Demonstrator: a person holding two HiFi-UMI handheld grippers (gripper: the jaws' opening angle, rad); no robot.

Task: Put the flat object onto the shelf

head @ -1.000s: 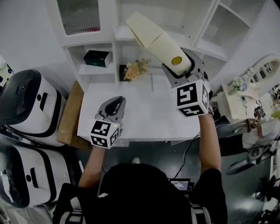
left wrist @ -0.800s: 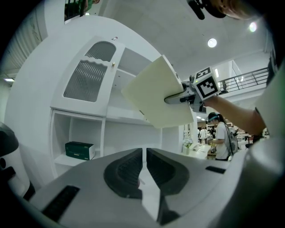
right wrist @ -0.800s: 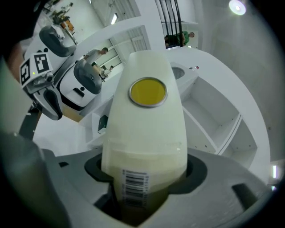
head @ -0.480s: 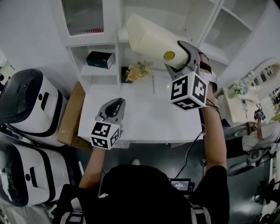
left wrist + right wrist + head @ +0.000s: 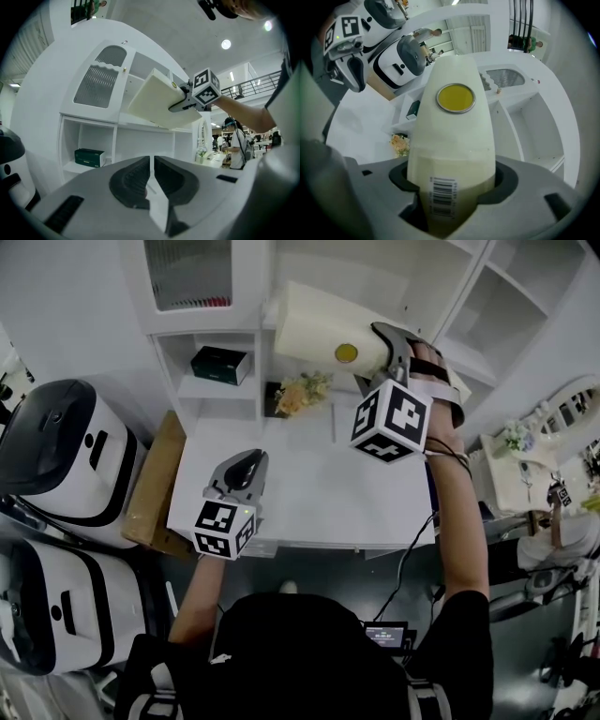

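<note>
right gripper (image 5: 397, 341) clamps the cream flat box (image 5: 314, 329) at its barcode end, held up against the white shelf unit (image 5: 255, 296). left gripper (image 5: 246, 465) closed, empty. one left cubby holds a dark green box (image 5: 219, 364).

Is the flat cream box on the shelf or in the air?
In the air: the box hangs tilted before the shelf unit, its barcode end clamped in the right tongs.

The near end of the flat cream rectangular box (image 5: 452, 140) is hidden between the pads of the right gripper (image 5: 454, 185), the digits of its barcode (image 5: 443, 197) too small to read. Lettering on the small dark green carton (image 5: 89, 157) is illegible, and the head view's left edge cuts off the rounded white-and-black machines (image 5: 56, 456).
</note>
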